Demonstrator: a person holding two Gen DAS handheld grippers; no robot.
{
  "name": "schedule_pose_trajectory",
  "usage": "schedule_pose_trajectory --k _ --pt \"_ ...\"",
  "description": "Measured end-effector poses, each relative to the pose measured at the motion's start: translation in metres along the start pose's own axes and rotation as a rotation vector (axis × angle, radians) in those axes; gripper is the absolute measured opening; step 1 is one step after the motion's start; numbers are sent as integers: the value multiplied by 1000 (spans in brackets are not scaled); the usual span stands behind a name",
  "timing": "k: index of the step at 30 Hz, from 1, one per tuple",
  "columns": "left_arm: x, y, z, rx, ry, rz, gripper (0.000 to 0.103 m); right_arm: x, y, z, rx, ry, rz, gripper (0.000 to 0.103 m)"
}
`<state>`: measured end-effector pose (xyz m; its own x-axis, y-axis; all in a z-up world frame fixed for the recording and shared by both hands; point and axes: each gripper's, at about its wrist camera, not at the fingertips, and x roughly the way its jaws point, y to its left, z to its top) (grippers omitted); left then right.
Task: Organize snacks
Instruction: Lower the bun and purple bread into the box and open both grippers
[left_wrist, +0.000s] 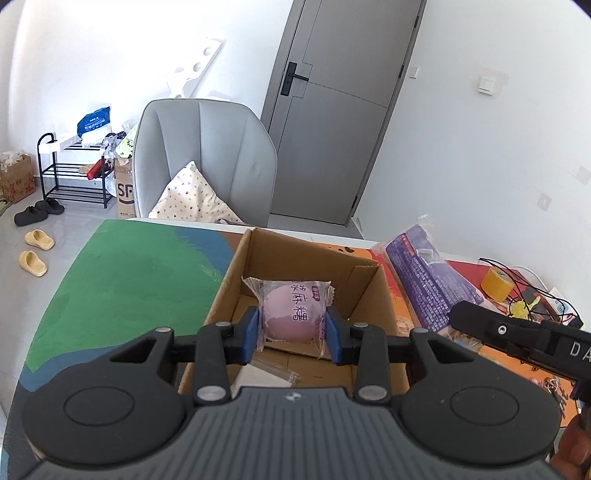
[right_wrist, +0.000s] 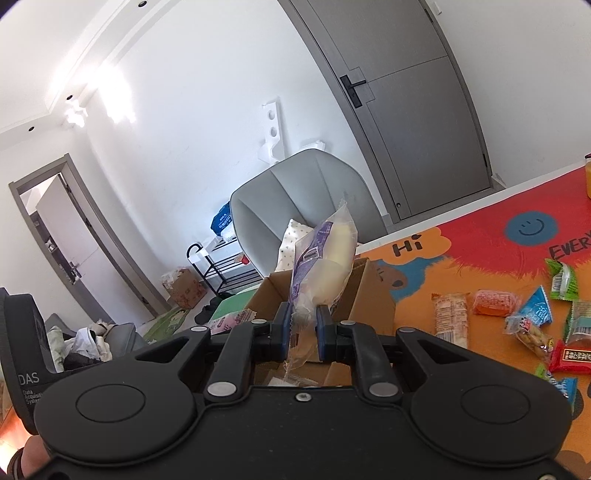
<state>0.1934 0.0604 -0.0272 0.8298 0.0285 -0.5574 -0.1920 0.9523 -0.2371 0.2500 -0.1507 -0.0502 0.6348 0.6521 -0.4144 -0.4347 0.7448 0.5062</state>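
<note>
1. Holding a snack in each hand, you are bringing both to the cardboard box so they end up together in one place.

2. Your left gripper has its jaws squeezed on the pink mochi pack. The blue pads press on both sides of the wrapper. The pack hangs over the open box, so it would fall inside if you let go.

3. Your right gripper has its jaws pinched on the bottom end of the long cream bread pack. The pack stands up tall and leans a bit to the right. You hold it by the thin end, so it may wobble.

4. The long pack is just above the near edge of the box, not inside it yet.

5. The box sits on the bench, on a bright mat with green, orange and red parts. One clear, pale wrapper already lies on the box floor.

6. More loose snacks lie on the mat to the right of the box. They wait there for their turn.

7. Your left gripper points down into the box. Your right gripper points less steeply and is rolled a bit to one side.

8. The two grippers are close to each other. Watch that they do not bump over the box.
</note>
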Motion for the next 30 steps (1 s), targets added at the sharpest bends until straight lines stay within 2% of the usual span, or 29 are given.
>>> schedule_pose_trajectory --k 2,3,4,6,14,19,26,30 --pt "1 4 0 -7 3 3 36 6 2 0 12 8 27 18" --pt "3 5 0 -10 5 6 36 8 4 1 15 16 40 25" --pt "3 6 0 -13 9 8 36 11 5 1 16 24 28 37" --pt "5 8 -1 -16 14 7 36 11 6 0 16 26 -6 51" --pt "6 -4 -5 7 21 -18 38 -4 -14 -6 62 34 -101 57" --pt "1 -15 -6 27 0 -33 54 -17 -22 -9 64 26 -139 62" --pt "-2 -21 -14 28 10 -18 60 -27 -36 -16 88 30 -188 66" --pt "-5 -30 -19 40 12 -21 73 -36 -43 -22 96 38 -225 70"
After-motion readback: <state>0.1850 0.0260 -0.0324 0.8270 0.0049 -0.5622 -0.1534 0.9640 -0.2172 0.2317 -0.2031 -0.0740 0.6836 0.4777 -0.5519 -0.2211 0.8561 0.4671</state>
